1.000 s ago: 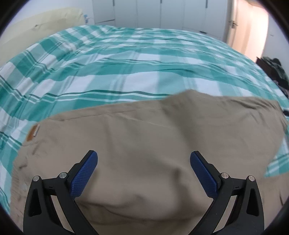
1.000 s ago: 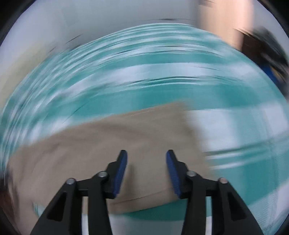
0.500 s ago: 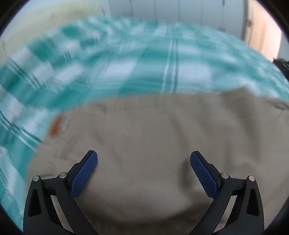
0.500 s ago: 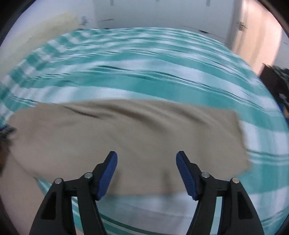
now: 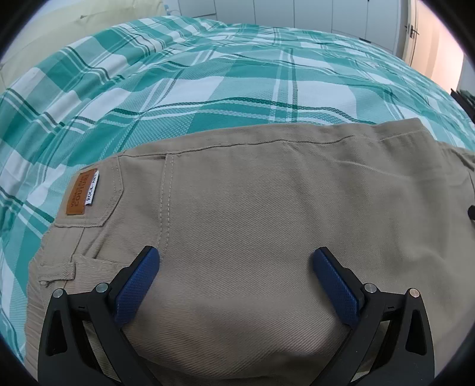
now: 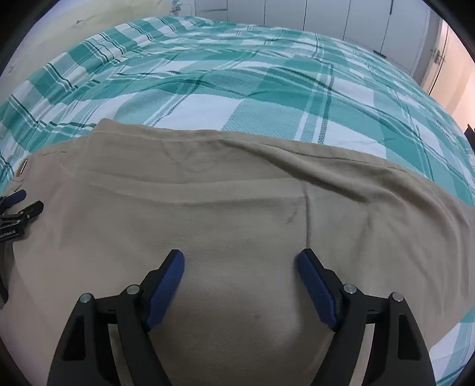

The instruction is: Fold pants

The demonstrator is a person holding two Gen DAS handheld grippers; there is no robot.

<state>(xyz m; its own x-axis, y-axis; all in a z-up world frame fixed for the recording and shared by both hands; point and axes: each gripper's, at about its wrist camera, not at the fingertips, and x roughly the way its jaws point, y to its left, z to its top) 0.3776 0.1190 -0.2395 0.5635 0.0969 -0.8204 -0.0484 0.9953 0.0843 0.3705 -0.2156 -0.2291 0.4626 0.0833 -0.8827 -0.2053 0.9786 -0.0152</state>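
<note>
Khaki pants (image 5: 252, 213) lie flat on a green and white plaid bedspread (image 5: 207, 74). A brown leather label (image 5: 77, 192) marks the waistband at the left. My left gripper (image 5: 236, 267) hovers open over the seat of the pants, nothing between its blue pads. In the right wrist view the pant legs (image 6: 237, 207) lie folded over, with a folded edge running across. My right gripper (image 6: 239, 267) is above the cloth, its jaws opening and holding nothing. The left gripper's fingertips (image 6: 17, 197) show at the left edge there.
The plaid bedspread (image 6: 252, 74) stretches far beyond the pants. White wardrobe doors (image 6: 326, 17) line the back wall. A cream headboard or pillow (image 5: 74, 17) stands at the back left. Dark clothing (image 5: 466, 101) lies at the right edge.
The right gripper swept left over the pants and its jaws widened. The left gripper shifted toward the waistband, so the label now looks larger and closer. Both views have gone from blurred to sharp.
</note>
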